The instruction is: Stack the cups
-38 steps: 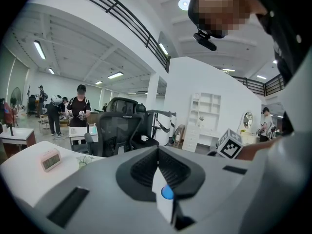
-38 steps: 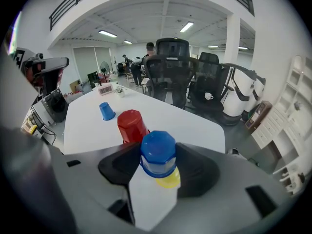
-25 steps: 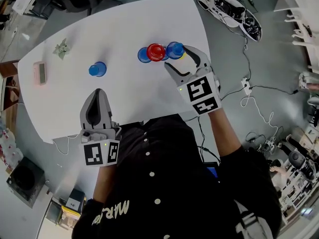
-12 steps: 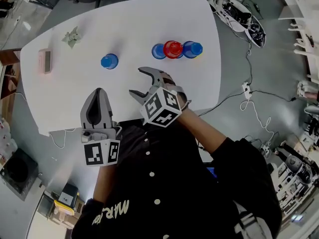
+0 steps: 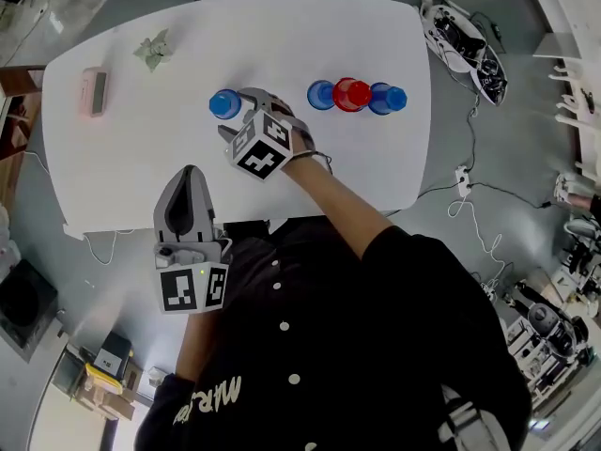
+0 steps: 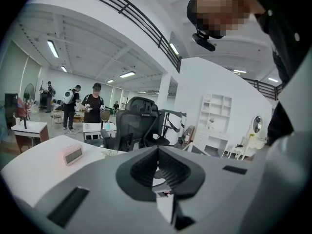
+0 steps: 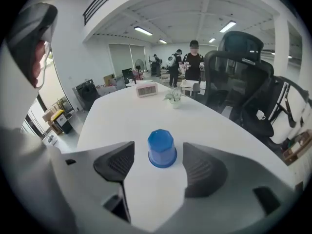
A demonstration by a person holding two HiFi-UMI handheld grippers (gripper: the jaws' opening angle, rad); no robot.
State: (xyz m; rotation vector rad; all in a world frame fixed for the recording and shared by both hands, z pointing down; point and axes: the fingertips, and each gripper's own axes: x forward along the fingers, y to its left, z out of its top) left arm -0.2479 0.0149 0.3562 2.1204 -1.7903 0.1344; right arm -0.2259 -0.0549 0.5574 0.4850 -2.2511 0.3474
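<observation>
The small upturned blue plastic cup (image 7: 162,148) stands untouched between the right gripper's (image 5: 242,111) spread jaws — which have just closed a little — and looks light, slick and squashable, so is best pinched gently across its middle.

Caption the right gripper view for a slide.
Right gripper open, fingers just narrowing slightly, framing an upside-down blue cup on the white table without touching it.

Bright, even indoor light from ceiling strip lights (image 7: 142,31). White table (image 5: 131,148) nearly washed out; blue cup (image 7: 162,148) throws only a soft, short shadow. Both gripper views fisheye-bent, corners black (rims smear badly). Nearest foreground soft-focus; head view sharp, mildly curved.
</observation>
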